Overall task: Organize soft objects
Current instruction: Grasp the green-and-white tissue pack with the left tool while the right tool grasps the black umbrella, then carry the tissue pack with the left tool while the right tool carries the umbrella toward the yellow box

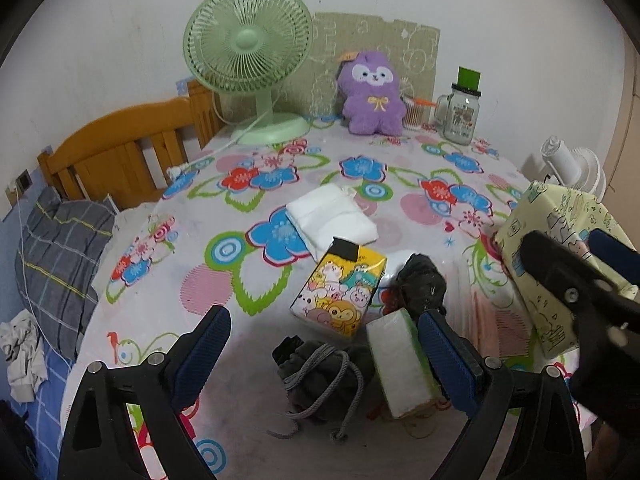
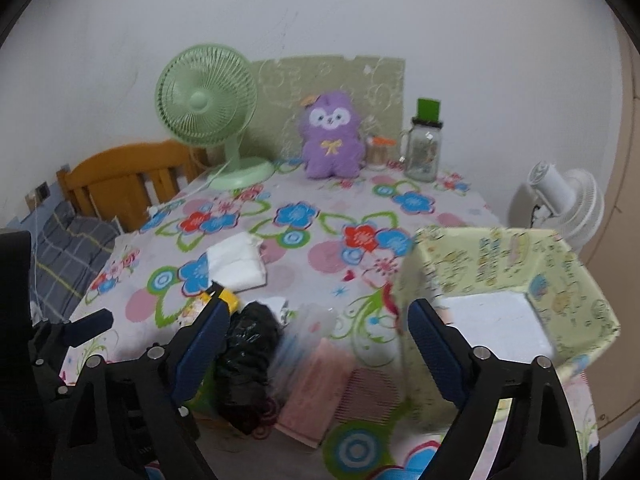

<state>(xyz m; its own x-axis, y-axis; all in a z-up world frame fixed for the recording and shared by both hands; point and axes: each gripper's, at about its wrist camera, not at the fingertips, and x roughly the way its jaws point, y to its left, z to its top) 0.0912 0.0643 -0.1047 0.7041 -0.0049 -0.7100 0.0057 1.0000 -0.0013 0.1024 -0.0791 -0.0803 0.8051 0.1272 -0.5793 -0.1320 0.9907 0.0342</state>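
Observation:
My left gripper (image 1: 324, 344) is open above a dark grey drawstring pouch (image 1: 324, 372), with a white and green tissue pack (image 1: 400, 364) by its right finger. A yellow cartoon tissue pack (image 1: 340, 296), a black plastic bundle (image 1: 424, 284) and a folded white cloth (image 1: 332, 216) lie beyond. My right gripper (image 2: 316, 344) is open over the black bundle (image 2: 248, 344) and a pink cloth (image 2: 316, 380). A pale green fabric box (image 2: 516, 276) stands at its right finger; it also shows in the left wrist view (image 1: 560, 248). A purple plush (image 1: 372, 92) sits at the back.
A floral tablecloth (image 1: 240, 200) covers the table. A green fan (image 1: 248, 64), a glass jar (image 1: 460, 112) and a small cup stand by the wall. A white fan (image 2: 568, 204) stands to the right. A wooden bed frame (image 1: 120, 152) with a grey pillow is on the left.

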